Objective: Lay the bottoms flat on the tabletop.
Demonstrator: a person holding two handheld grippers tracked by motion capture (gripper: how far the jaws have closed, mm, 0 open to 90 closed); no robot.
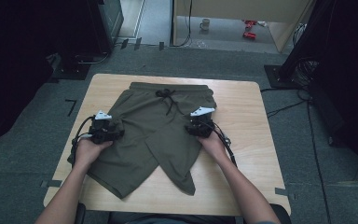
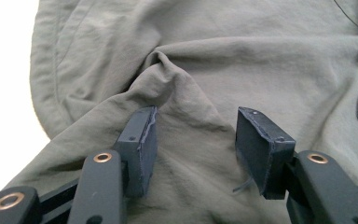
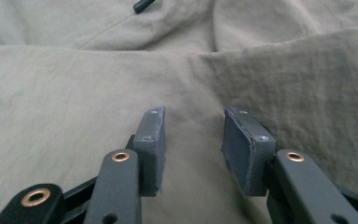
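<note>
Wooden table [image 1: 247, 154] carries olive shorts [image 1: 149, 135] spread flat, with left gripper [image 1: 106, 128] and right gripper [image 1: 199, 122] at opposite shorts edges, jaws part-open over fabric, nothing clamped.

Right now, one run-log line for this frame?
scene: olive shorts flat on wooden table, legs crossed | left gripper: open over left leg fabric | right gripper: open on right leg | nothing held
</note>
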